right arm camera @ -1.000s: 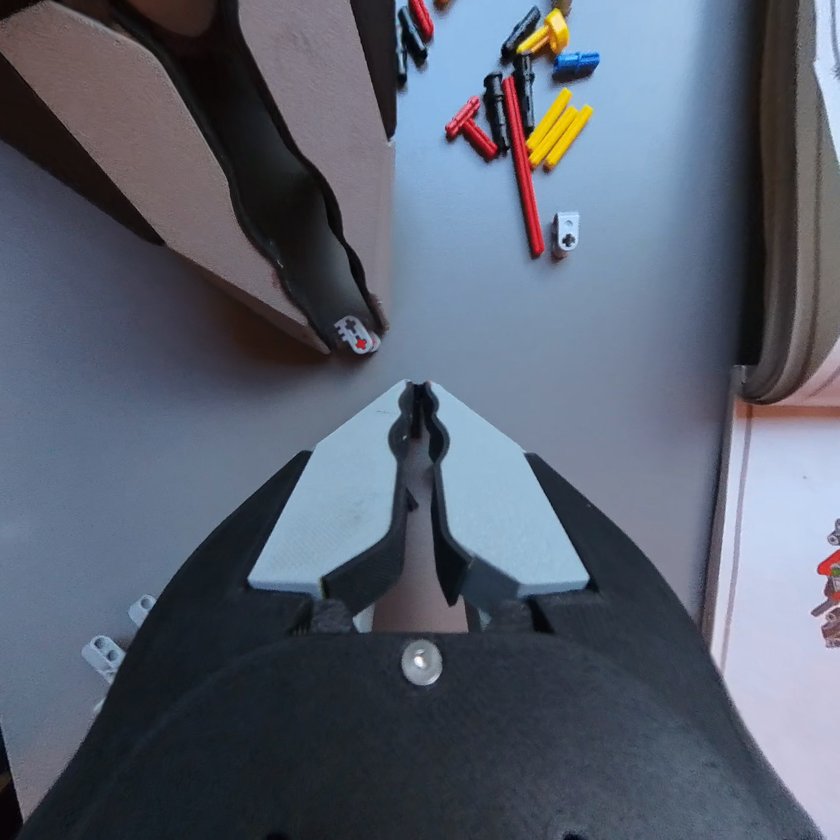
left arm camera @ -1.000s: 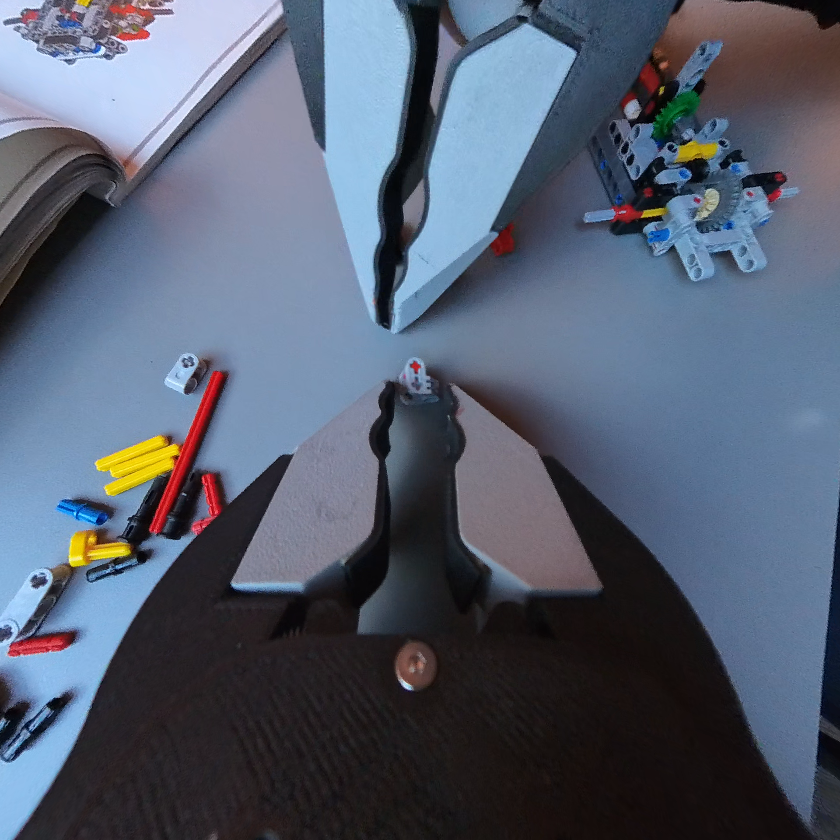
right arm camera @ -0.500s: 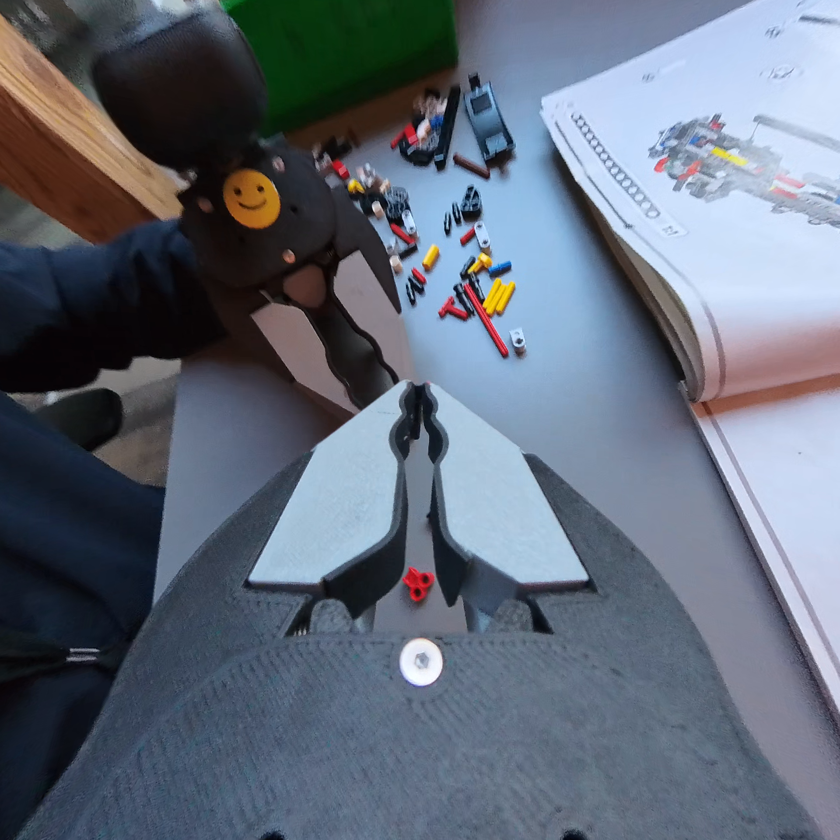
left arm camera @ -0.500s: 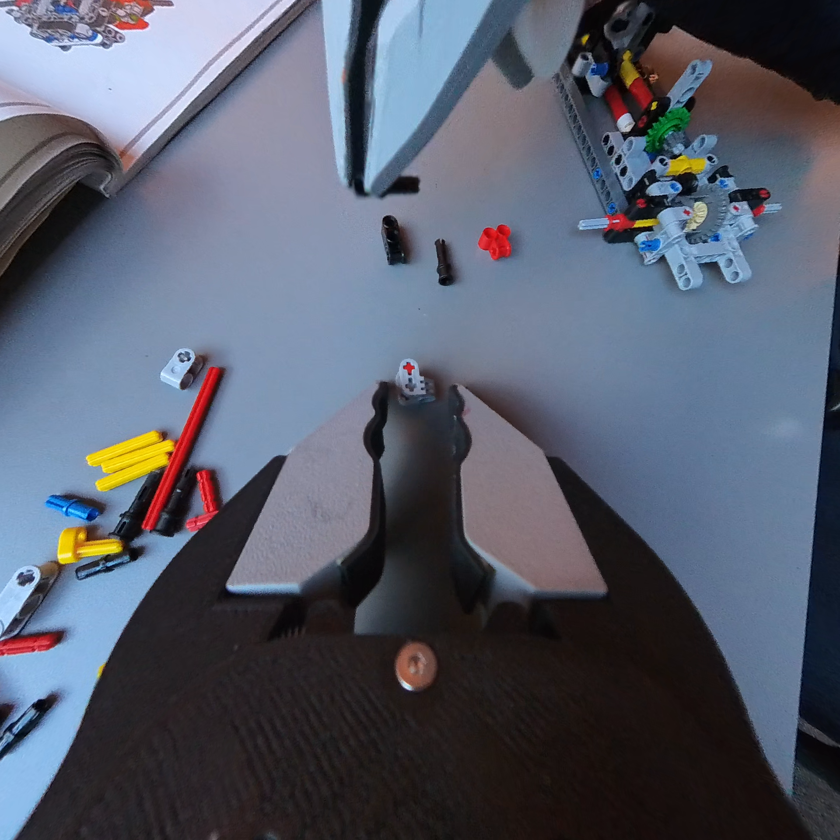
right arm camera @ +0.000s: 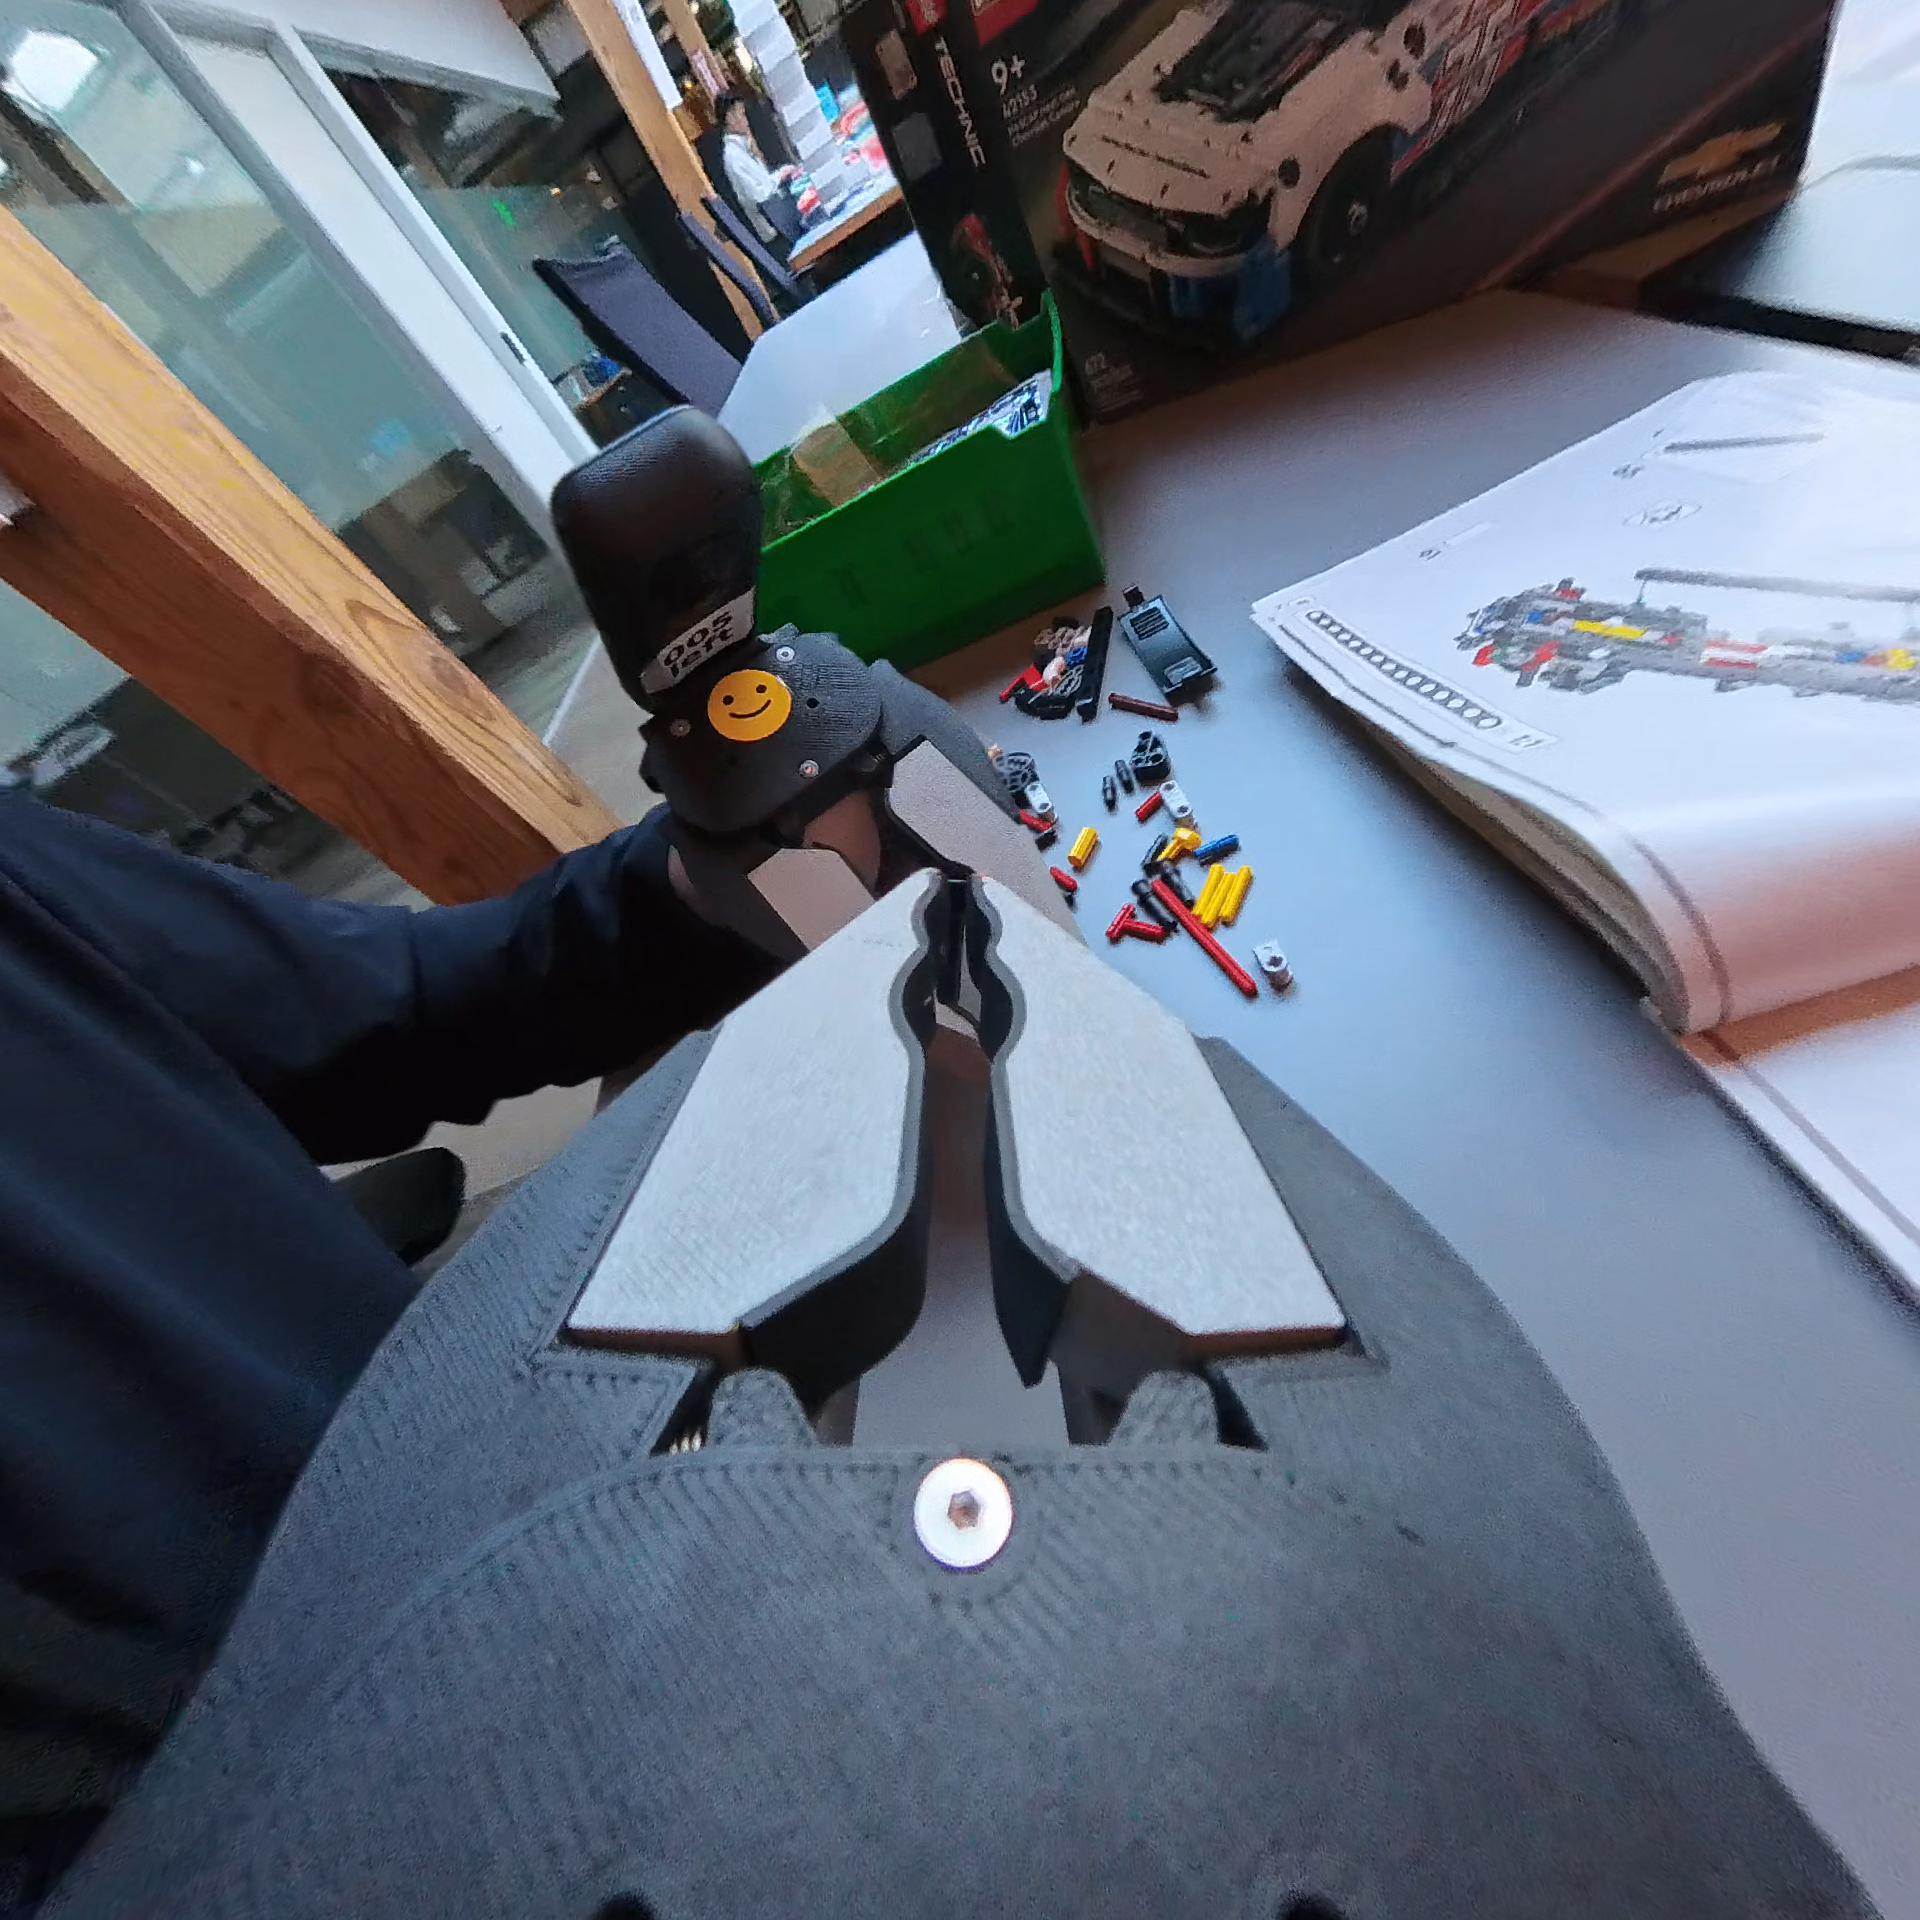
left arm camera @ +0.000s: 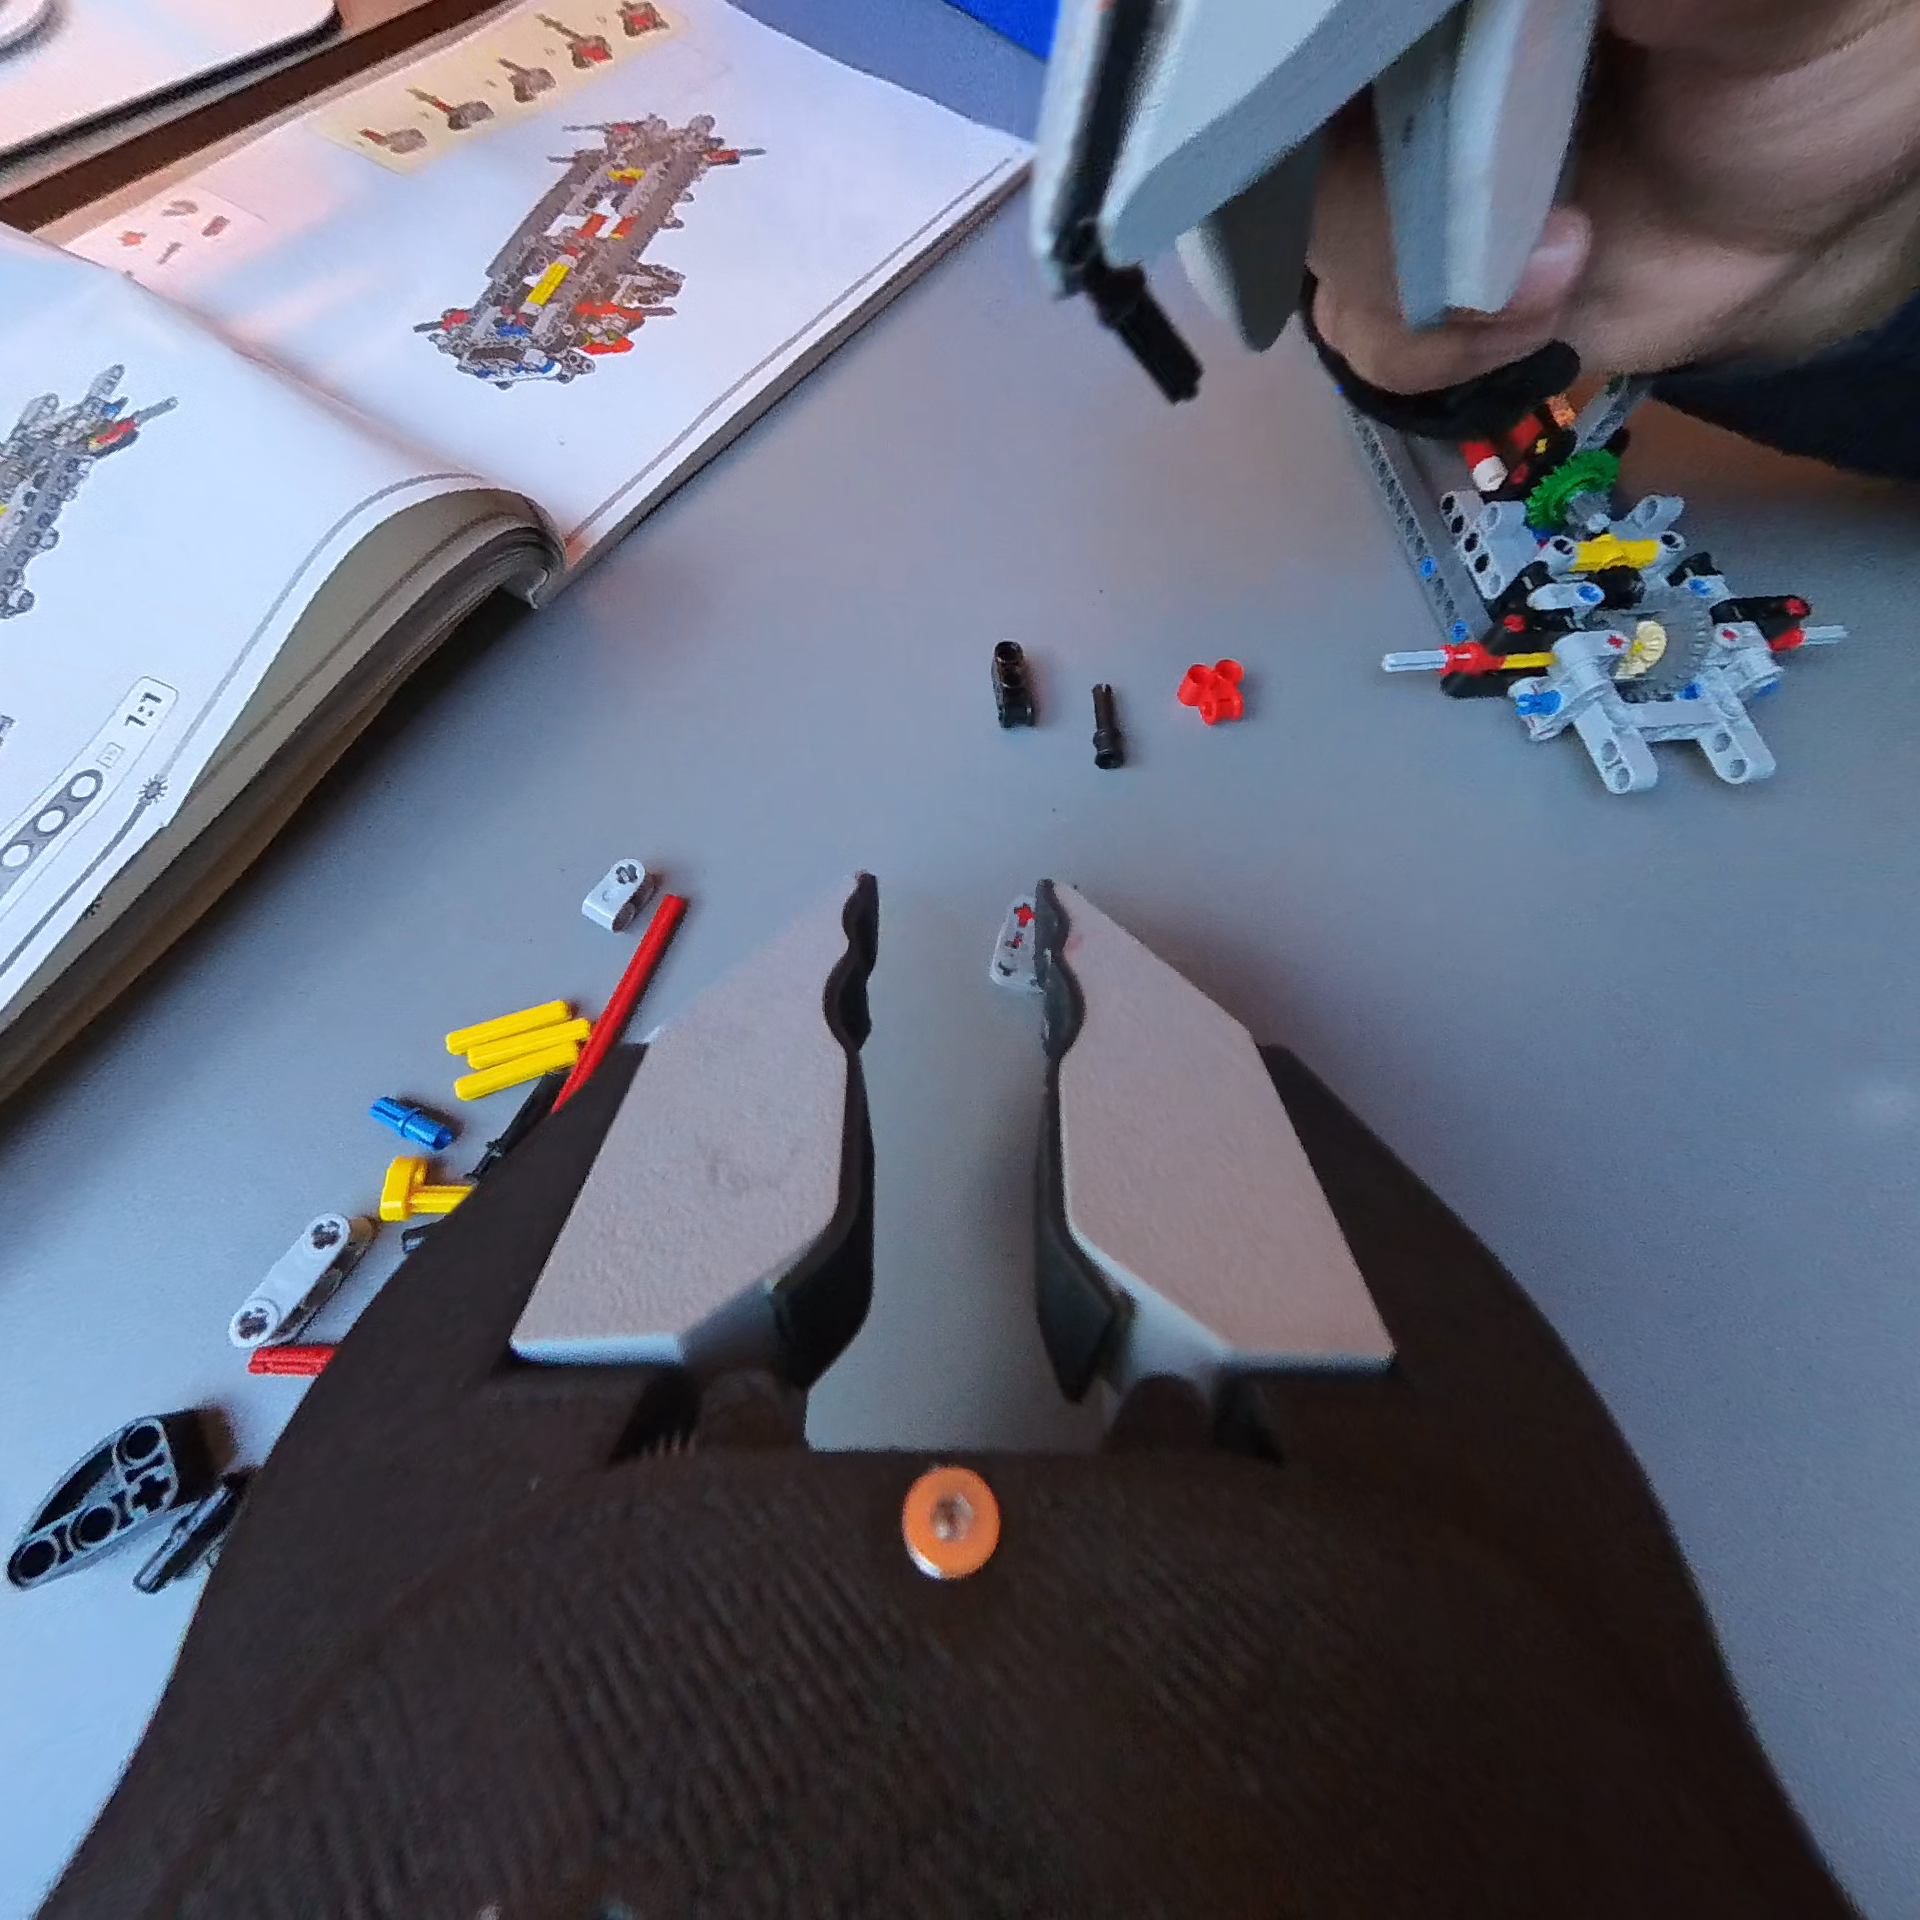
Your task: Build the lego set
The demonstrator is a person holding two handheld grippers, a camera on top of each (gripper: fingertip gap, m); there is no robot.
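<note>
Set box (right arm camera: pixel 1351 156) at back of table (left arm camera: pixel 1351 1039); contents not visible. Manual (left arm camera: pixel 312 468) lies open. Green bin (right arm camera: pixel 935 540) holds bagged parts (kinds unclear). Part-built assembly (left arm camera: pixel 1621 634) stands on table, loose pieces (left arm camera: pixel 509 1039) well apart from it. Right gripper (left arm camera: pixel 1081 260) raised, clamped on black pin (left arm camera: pixel 1143 332). Left gripper (left arm camera: pixel 951 914) spread wide, gripping nothing; small grey piece (left arm camera: pixel 1016 940) touches one pad (left arm camera: pixel 1055 956) only.

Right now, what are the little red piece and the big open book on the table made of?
The little red piece looks like hard plastic: bright even colour, smooth moulded knobs with a slight shine. The open book looks like paper: thin stacked pages curving at the fold, matte white sheets with printed pictures.
</note>
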